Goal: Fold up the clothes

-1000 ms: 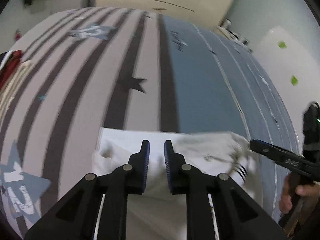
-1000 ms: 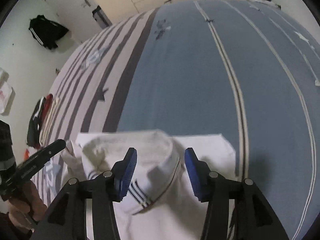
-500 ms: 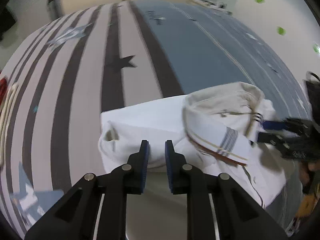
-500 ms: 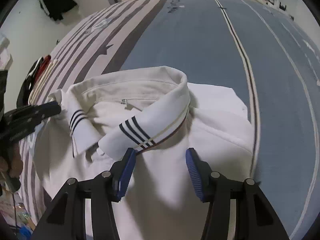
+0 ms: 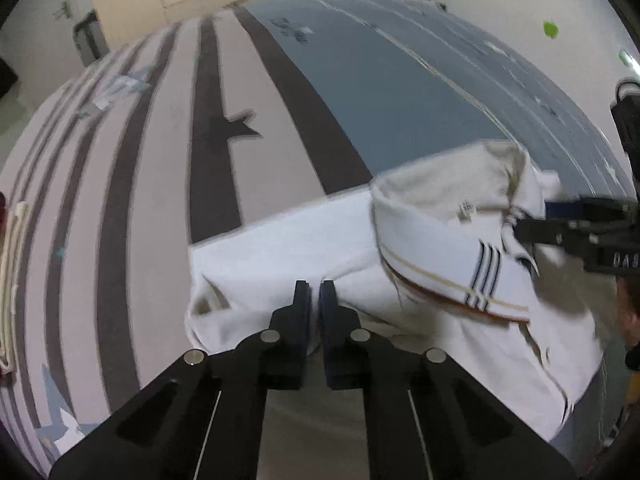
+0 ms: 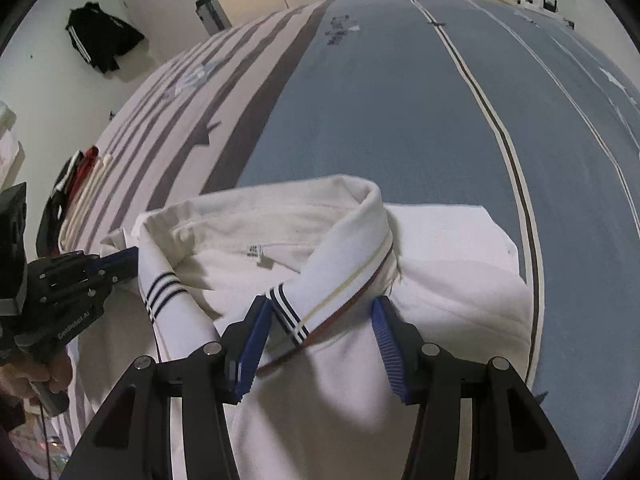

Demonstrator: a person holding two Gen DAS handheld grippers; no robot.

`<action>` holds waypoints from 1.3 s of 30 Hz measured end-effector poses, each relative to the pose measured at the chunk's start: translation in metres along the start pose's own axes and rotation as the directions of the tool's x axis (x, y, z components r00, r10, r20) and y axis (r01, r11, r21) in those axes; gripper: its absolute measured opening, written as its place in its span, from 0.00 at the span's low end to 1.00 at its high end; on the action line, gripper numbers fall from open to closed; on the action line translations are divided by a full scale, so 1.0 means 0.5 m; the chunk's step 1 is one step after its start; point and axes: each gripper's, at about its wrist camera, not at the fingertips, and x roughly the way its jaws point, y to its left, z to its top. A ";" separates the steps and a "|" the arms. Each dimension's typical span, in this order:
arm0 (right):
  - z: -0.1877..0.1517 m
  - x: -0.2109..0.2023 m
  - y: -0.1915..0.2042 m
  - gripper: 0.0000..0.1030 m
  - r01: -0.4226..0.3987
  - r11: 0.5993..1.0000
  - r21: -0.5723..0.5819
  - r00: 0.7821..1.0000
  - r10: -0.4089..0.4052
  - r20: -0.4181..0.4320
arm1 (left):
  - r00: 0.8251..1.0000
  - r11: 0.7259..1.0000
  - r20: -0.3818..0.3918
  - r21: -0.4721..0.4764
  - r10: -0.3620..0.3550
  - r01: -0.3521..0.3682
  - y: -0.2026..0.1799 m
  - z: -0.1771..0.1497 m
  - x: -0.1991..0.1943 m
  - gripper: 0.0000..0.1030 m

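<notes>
Lying across the near end of the bed (image 6: 400,92), on its grey-blue and striped bedspread, a white polo shirt (image 6: 452,292) is sitting folded with its collar (image 6: 344,280) toward the far side, the collar trimmed with dark and tan stripes. The right gripper (image 6: 320,344) is hanging over the shirt just below the collar with its blue pads (image 6: 250,354) standing well apart, the collar tip lying between them while the pads are not pressing on anything. In the left wrist view, the left gripper (image 5: 314,300) is pointing down at the shirt's left shoulder area, its jaws drawn together to a narrow slit with white cloth right under the tips; whether any fabric is pinched there I cannot tell. The same gripper is appearing at the left edge of the right wrist view, beside the left collar point, with part of a hand (image 6: 28,380) wrapped around its handle. A small stack of folded clothes (image 6: 76,196) is resting near the bed's left edge, and a black jacket (image 6: 100,40) is hanging on the wall beyond.
</notes>
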 end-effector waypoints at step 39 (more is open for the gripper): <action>0.103 0.095 -0.088 0.47 0.320 0.944 -0.086 0.947 -0.317 0.044 | 1.000 0.979 -0.030 -0.206 -0.004 -0.002 0.128 -0.045 0.000 0.29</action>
